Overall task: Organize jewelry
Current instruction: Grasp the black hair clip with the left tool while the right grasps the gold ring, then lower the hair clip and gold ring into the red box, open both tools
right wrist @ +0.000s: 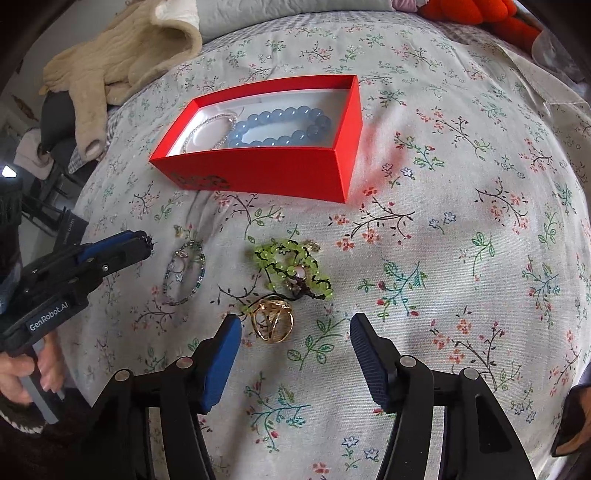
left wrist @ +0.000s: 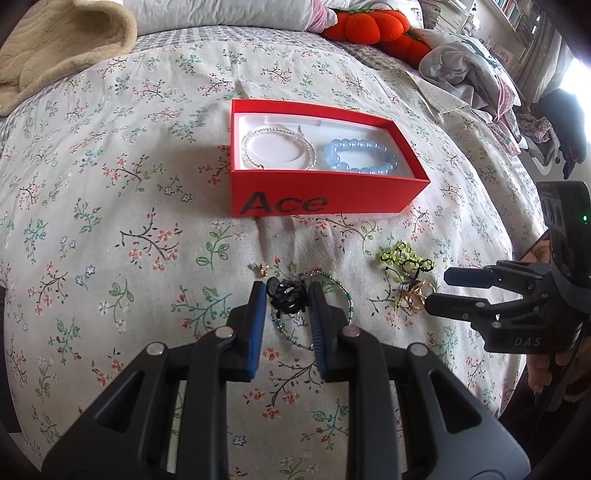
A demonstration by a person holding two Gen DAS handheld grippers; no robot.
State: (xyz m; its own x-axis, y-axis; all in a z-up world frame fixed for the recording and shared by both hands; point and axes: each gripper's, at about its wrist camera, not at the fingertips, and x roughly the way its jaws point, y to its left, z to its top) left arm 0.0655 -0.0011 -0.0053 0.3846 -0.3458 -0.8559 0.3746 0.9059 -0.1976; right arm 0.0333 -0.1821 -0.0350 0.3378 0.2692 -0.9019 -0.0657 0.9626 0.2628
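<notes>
On the red box (left wrist: 325,192), black lettering reads "Ace".

I see a bed (left wrist: 110,192) covered in a pale floral sheet. Lying on it: an open red box (left wrist: 325,192) marked "Ace", set toward the middle. Nearer me, a thin beaded bracelet (right wrist: 186,271) on the left, a green bead piece (right wrist: 291,267) beside it, a gold ring cluster (right wrist: 272,320) touching the green piece's near edge. At the far edge, a beige blanket (left wrist: 55,48), an orange plush (left wrist: 369,26) and crumpled clothes (left wrist: 465,70).
</notes>
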